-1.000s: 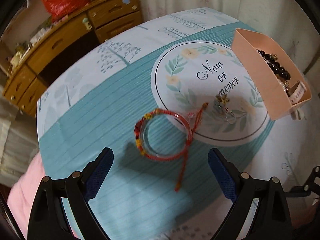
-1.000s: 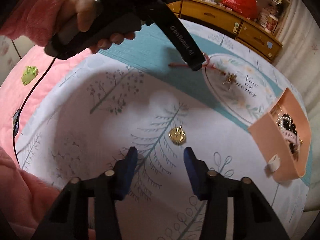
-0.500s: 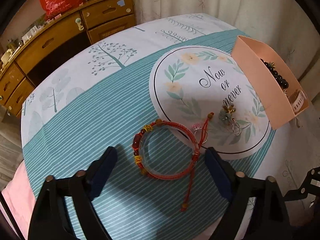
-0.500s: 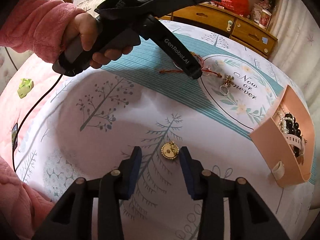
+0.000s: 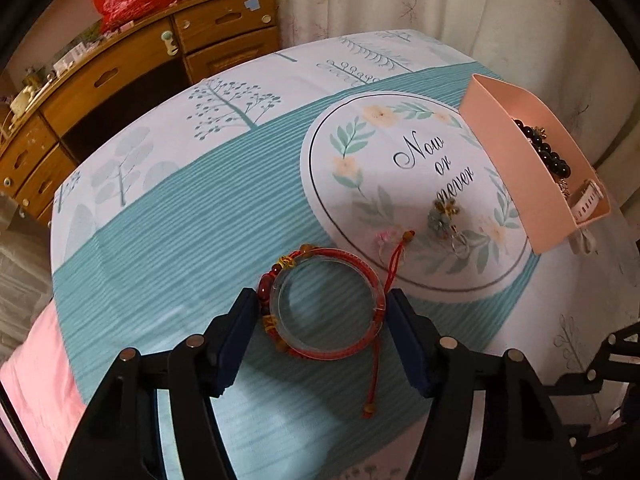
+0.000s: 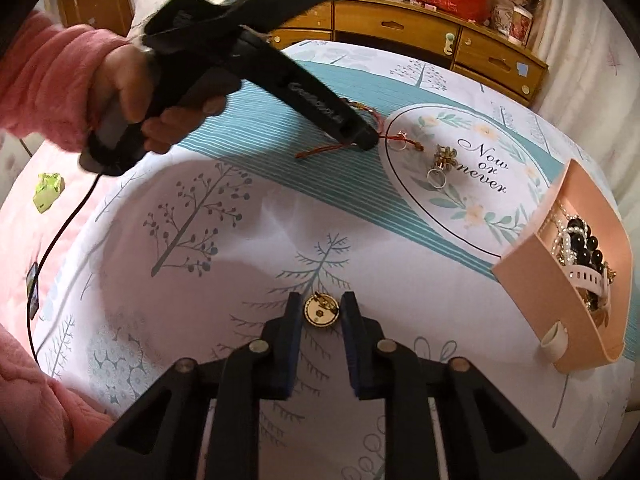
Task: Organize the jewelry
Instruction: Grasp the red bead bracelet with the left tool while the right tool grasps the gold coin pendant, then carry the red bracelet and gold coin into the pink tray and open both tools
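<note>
Both jaws are closing: the left hand-held gripper (image 5: 320,320), fairly wide, straddles the red bracelet (image 5: 326,304) near the printed circle, and the right hand-held gripper (image 6: 320,314), narrow, flanks the gold brooch (image 6: 321,311). The thin brooch, lying flat, could slip or flip from the pads, or the bracelet's loose cord could snag. Everything lies on a soft tree-print bedspread (image 6: 200,240), with the pink box (image 6: 532,280) at right and wooden drawers (image 5: 120,76) beyond.

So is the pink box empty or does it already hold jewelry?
Not empty: the pink box holds a black bead bracelet, a white strap and chains.
</note>
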Action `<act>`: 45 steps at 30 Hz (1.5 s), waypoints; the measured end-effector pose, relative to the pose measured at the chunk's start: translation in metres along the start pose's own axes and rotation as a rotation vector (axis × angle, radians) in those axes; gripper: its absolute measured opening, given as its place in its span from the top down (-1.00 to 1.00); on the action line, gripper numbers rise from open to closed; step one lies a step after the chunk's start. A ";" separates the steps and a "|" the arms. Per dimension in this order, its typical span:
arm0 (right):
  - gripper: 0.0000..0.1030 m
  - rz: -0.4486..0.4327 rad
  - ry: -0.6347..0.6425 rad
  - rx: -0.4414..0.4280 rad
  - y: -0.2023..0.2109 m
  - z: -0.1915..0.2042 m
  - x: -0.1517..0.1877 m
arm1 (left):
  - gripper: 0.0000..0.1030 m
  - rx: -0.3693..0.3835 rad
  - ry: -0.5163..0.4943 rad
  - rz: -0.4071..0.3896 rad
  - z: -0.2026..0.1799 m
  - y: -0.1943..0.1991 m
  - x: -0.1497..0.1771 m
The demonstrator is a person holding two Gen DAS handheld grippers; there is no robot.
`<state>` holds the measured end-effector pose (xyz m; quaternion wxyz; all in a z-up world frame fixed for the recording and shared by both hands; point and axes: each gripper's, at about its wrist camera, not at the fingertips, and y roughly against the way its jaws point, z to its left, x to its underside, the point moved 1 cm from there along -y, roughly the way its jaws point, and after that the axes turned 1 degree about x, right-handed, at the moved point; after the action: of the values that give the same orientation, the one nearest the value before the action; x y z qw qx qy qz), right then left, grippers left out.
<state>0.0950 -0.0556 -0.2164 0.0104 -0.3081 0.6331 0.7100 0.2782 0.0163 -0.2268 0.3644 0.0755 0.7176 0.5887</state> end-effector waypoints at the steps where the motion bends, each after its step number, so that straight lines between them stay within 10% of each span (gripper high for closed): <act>1: 0.63 0.006 -0.011 -0.004 0.000 -0.001 0.000 | -0.24 0.001 0.009 0.002 0.000 0.003 0.003; 22: 0.63 -0.083 -0.237 -0.034 0.075 -0.024 -0.026 | -0.24 0.071 0.351 -0.051 -0.012 0.123 0.043; 45: 0.63 -0.251 -0.286 0.069 0.203 -0.175 -0.051 | -0.25 0.104 0.501 -0.200 -0.133 0.174 -0.031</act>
<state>0.1285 -0.2351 -0.0132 0.1996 -0.2800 0.6057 0.7175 0.1634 -0.0538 -0.0508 0.2276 -0.1252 0.8185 0.5125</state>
